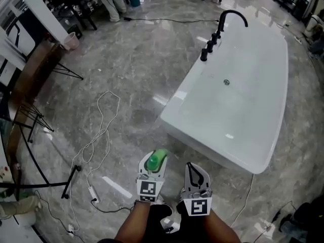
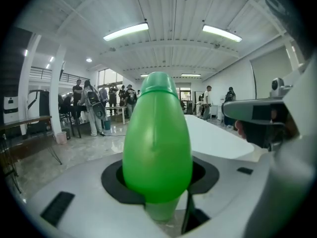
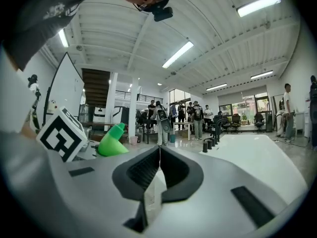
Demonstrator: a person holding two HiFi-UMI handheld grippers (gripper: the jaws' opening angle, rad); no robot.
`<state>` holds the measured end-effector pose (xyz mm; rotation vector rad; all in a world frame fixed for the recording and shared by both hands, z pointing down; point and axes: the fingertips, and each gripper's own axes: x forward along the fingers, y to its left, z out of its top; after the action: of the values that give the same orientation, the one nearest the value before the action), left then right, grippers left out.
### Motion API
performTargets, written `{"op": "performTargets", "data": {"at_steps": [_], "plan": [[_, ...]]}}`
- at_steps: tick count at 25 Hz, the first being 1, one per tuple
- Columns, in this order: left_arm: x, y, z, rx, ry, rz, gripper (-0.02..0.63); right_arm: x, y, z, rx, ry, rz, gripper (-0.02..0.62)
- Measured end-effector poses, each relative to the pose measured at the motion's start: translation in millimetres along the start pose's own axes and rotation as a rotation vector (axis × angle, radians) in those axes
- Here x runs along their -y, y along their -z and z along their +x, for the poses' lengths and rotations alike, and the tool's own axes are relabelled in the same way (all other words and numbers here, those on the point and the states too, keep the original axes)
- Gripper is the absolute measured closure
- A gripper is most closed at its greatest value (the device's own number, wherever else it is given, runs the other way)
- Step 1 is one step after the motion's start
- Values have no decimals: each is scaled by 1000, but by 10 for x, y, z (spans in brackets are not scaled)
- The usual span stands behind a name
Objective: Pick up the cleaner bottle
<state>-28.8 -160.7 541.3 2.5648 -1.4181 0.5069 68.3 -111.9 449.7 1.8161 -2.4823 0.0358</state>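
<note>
The cleaner bottle (image 1: 156, 160) is bright green with a rounded, tapering top. It sits between the jaws of my left gripper (image 1: 152, 172), which is shut on it and held well above the floor. In the left gripper view the bottle (image 2: 157, 143) fills the middle, standing up out of the black pads of the left gripper (image 2: 158, 185). My right gripper (image 1: 195, 170) is just to the right of it, jaws closed together with nothing in them. The right gripper view shows the right gripper (image 3: 159, 152) with its tips meeting, and the green bottle (image 3: 111, 142) off to its left.
A white bathtub (image 1: 238, 100) with a black faucet (image 1: 223, 24) stands ahead on the right. A white cable (image 1: 101, 130) loops over the grey marble floor on the left. Black metal stands (image 1: 30, 120) line the left edge. Several people stand far off (image 3: 178, 115).
</note>
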Motion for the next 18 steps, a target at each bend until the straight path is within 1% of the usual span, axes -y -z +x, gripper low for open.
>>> {"op": "performTargets", "data": {"at_steps": [2,4,6,8,10,12,16,18], "plan": [[189,-435,-73,-21,36,-13,416,268,-374,-154,-19,23,-22,578],[414,-781,-211,-32,76,-22,416,490,-646,-390,-39,58,-19,578],[617,-1111,-328,-22,117,-22,416,679,-854,-604,-41,110,7,578],[799,-1422,-356,8,153,-19,416,861,-1045,-762,-24,156,38,578],[928,-1622,-331,35,169,-14,416,995,-1189,-898,4,172,63,578],[1038,-1742,-309,43,189,-7,416,1101,-1258,-1052,8,204,67,578],[1206,-2073,-243,71,274,14,416,1379,-1479,-1252,10,331,50,578],[1243,-2217,-230,79,318,28,416,1461,-1606,-1290,19,377,45,578]]}}
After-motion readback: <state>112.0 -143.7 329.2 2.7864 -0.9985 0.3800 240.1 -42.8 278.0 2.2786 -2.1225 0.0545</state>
